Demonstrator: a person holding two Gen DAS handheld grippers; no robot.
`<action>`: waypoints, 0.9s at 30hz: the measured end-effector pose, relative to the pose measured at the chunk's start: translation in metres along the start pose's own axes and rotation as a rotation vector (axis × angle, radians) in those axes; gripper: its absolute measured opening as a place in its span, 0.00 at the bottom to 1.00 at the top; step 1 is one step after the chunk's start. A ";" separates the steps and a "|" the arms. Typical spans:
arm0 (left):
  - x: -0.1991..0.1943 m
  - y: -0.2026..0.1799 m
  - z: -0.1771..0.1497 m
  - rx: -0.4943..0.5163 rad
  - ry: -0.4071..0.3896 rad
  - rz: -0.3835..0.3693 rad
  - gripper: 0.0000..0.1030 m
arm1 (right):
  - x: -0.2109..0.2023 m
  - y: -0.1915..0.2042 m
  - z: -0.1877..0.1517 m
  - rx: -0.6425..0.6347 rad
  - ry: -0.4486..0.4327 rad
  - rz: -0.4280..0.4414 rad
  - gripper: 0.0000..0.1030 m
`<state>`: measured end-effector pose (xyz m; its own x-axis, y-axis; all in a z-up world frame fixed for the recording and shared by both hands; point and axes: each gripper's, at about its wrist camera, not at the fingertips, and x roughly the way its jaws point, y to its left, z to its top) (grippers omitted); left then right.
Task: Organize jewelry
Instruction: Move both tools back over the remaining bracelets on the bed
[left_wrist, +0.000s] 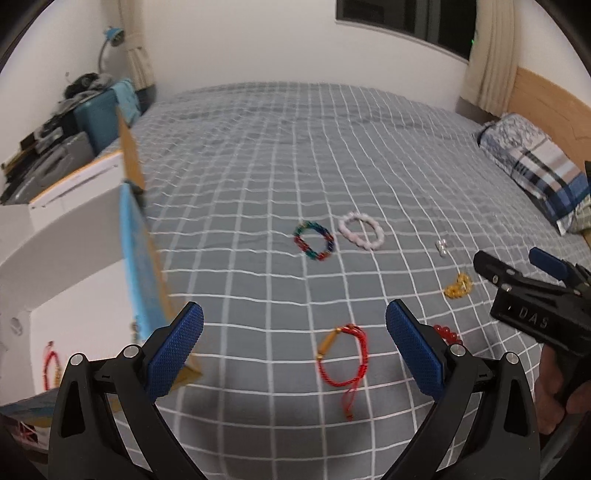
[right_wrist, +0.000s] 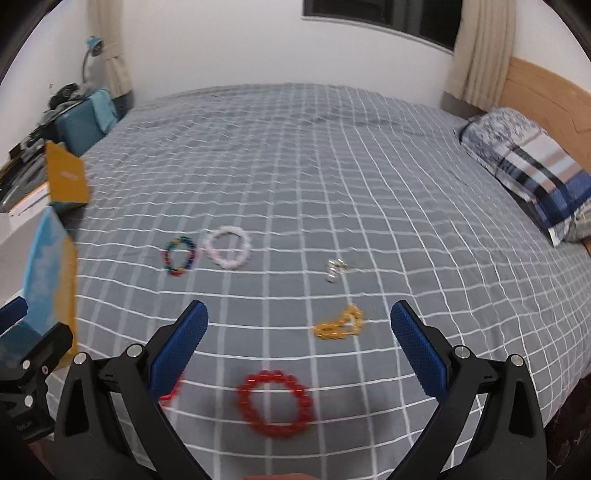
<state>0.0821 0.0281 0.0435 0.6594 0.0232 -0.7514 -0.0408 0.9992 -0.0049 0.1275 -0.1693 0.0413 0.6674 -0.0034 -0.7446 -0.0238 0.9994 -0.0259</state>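
While both of my tongs hang above the grey checked bedspread (right_wrist: 332, 166), neither one holds anything. My left gripper (left_wrist: 294, 325) has its blue pads spread wide, and low in the centre of the left wrist view the red cord bracelet (left_wrist: 343, 358) with its gold tube lies flat on the cloth between them, untouched. My right gripper (right_wrist: 299, 326) is spread just as wide; the red bead bracelet (right_wrist: 275, 404) lies on the cloth in the gap at the bottom centre of the right wrist view, blurred.

Outward from there, the yellow bead strand (right_wrist: 340, 325) lies bunched just inside the right pad. A small silver piece (right_wrist: 334, 269) sits above it at mid-frame; I cannot tell what it is. Further up and left, the multicoloured bracelet (right_wrist: 180, 256) and the white bead bracelet (right_wrist: 229, 247) lie side by side, close together; whether they touch I cannot tell.

Container: a blue and yellow cardboard box (left_wrist: 142, 258) stands along the left edge of the left wrist view, its flap raised toward the upper left. At the lower left of that view a reddish strand (left_wrist: 50, 363) shows against a white surface beside the box wall; whether it lies inside the box I cannot tell. All other jewelry lies loose on the bedspread.

A plaid pillow (right_wrist: 532, 170) lies at the right edge against a wooden headboard (right_wrist: 546, 96).
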 end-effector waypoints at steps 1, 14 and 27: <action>0.009 -0.003 -0.002 -0.002 0.015 -0.006 0.94 | 0.005 -0.004 -0.002 0.007 0.007 -0.005 0.93; 0.084 -0.014 -0.028 0.020 0.129 -0.069 0.94 | 0.088 -0.051 -0.027 0.092 0.132 0.002 0.93; 0.125 -0.027 -0.048 0.042 0.199 -0.097 0.94 | 0.120 -0.048 -0.035 0.059 0.180 0.026 0.92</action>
<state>0.1297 0.0021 -0.0817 0.4974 -0.0765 -0.8641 0.0502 0.9970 -0.0594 0.1832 -0.2184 -0.0700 0.5227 0.0219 -0.8522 0.0081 0.9995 0.0307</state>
